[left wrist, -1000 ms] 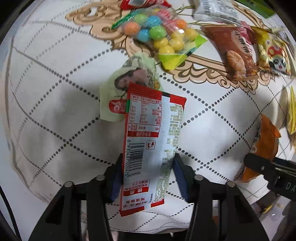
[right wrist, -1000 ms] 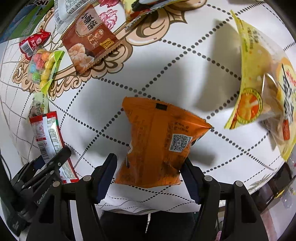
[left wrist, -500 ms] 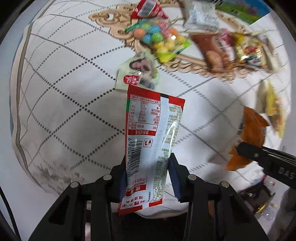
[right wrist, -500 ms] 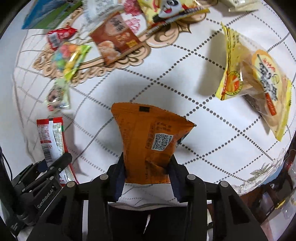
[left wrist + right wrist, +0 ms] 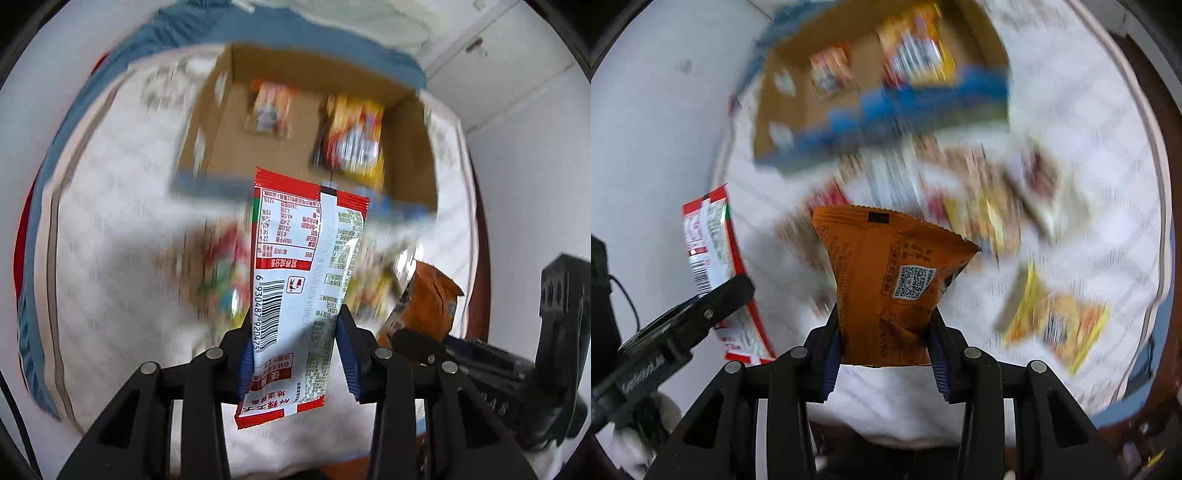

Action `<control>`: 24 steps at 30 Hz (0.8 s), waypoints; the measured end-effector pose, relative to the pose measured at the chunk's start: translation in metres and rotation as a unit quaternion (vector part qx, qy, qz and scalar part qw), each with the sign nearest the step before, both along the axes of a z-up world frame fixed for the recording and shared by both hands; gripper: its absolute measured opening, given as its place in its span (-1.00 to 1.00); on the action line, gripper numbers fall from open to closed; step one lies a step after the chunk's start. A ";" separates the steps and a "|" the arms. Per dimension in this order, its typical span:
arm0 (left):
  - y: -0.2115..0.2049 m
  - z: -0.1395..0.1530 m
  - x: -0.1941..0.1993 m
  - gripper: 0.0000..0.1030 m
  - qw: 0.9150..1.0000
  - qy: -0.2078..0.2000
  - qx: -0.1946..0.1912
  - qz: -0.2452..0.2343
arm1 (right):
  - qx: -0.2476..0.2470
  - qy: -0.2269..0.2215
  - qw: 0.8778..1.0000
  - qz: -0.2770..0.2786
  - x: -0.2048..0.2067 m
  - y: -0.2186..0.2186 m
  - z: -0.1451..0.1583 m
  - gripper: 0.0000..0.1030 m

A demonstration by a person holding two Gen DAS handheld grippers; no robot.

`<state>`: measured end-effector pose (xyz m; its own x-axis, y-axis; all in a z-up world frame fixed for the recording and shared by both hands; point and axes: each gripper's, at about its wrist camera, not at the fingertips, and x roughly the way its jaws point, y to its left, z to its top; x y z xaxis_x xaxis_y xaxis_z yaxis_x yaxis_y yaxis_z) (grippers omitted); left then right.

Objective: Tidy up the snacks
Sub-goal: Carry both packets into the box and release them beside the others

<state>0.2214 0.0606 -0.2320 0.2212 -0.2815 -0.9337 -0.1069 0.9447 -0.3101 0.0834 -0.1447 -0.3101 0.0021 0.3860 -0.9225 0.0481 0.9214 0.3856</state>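
My left gripper is shut on a long red and white snack packet, held high above the table with its barcode side up. My right gripper is shut on an orange snack bag with a QR code. Each view catches the other hand: the orange bag shows at the right of the left wrist view, the red and white packet at the left of the right wrist view. An open cardboard box with two snack packs inside stands at the far end of the table; the box is blurred.
Several loose snack packets lie blurred on the white patterned tablecloth between me and the box. The table's edges drop off at left and right, with a white wall and cupboard doors behind.
Both grippers closed on their packets and lifted them well off the table. The views tilted upward, bringing the cardboard box at the far end into sight.
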 end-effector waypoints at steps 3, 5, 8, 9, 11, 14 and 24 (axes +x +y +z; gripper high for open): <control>0.007 0.011 0.046 -0.30 1.000 -0.012 0.004 0.001 | -0.007 -0.040 0.999 0.002 0.053 0.014 0.013 -0.15; 0.011 0.003 0.082 -0.30 1.000 -0.005 0.006 0.002 | -0.003 -0.046 0.999 0.001 0.091 0.024 0.014 -0.15; 0.018 -0.015 0.124 -0.29 1.000 0.023 0.015 -0.002 | -0.009 -0.044 0.999 0.003 0.143 0.047 -0.007 -0.15; 0.019 -0.025 0.138 -0.29 0.999 0.036 0.015 -0.006 | -0.011 -0.042 0.999 0.003 0.159 0.053 -0.016 -0.15; 0.026 -0.045 0.158 -0.29 0.998 0.057 0.013 -0.001 | -0.017 -0.030 0.999 0.005 0.186 0.063 -0.028 -0.15; 0.033 -0.066 0.181 -0.29 0.996 0.084 0.006 -0.003 | -0.025 -0.011 1.000 0.009 0.211 0.072 -0.052 -0.15; 0.039 -0.112 0.200 -0.20 0.989 0.147 0.011 -0.017 | -0.039 0.052 0.997 0.047 0.244 0.107 -0.121 -0.12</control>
